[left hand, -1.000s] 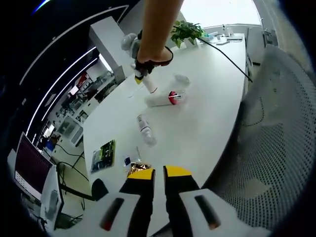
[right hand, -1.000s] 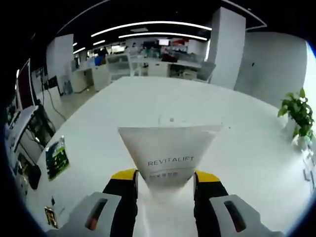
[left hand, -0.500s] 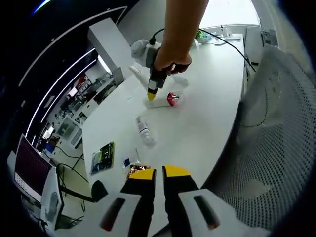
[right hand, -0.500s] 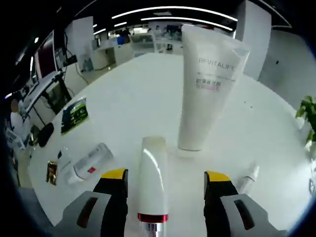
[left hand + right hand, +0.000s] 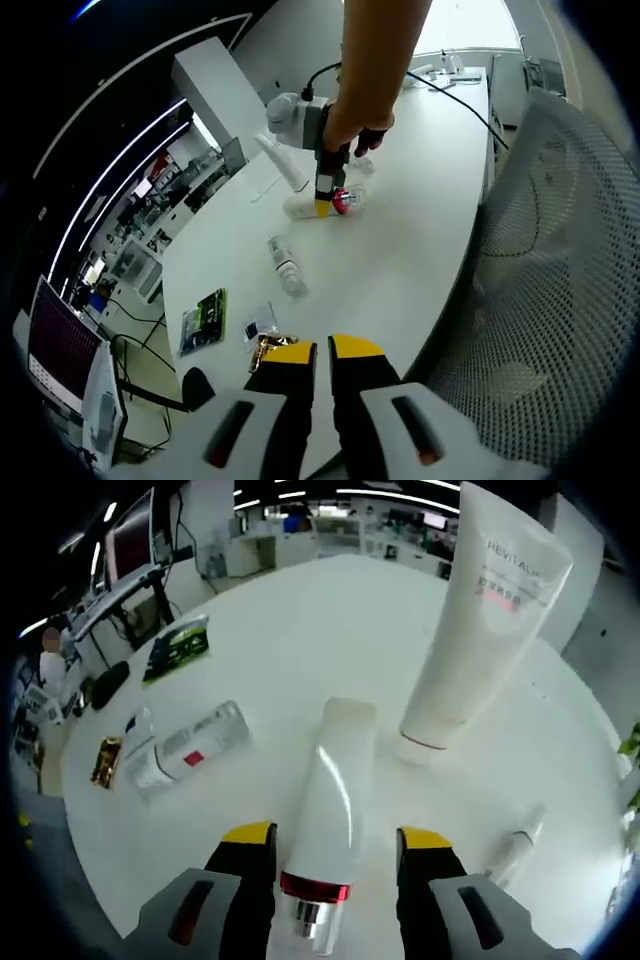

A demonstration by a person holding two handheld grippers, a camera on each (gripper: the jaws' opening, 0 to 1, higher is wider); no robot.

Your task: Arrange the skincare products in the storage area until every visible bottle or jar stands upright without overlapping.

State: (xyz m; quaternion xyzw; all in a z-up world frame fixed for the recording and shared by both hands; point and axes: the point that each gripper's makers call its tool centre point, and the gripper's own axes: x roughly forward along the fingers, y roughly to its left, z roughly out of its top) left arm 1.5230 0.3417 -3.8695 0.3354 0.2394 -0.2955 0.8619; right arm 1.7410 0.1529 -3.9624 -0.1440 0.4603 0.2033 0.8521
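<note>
The right gripper (image 5: 336, 845) is spread open, straddling the lying white tube (image 5: 330, 815) near its red-banded cap. Closing on the rounded body risks the tube rolling or slipping out. The upright tube (image 5: 475, 620) stands at 1 o'clock, a clear bottle (image 5: 190, 745) lies at 10 o'clock. The left gripper (image 5: 322, 350) is clenched, empty.
</note>
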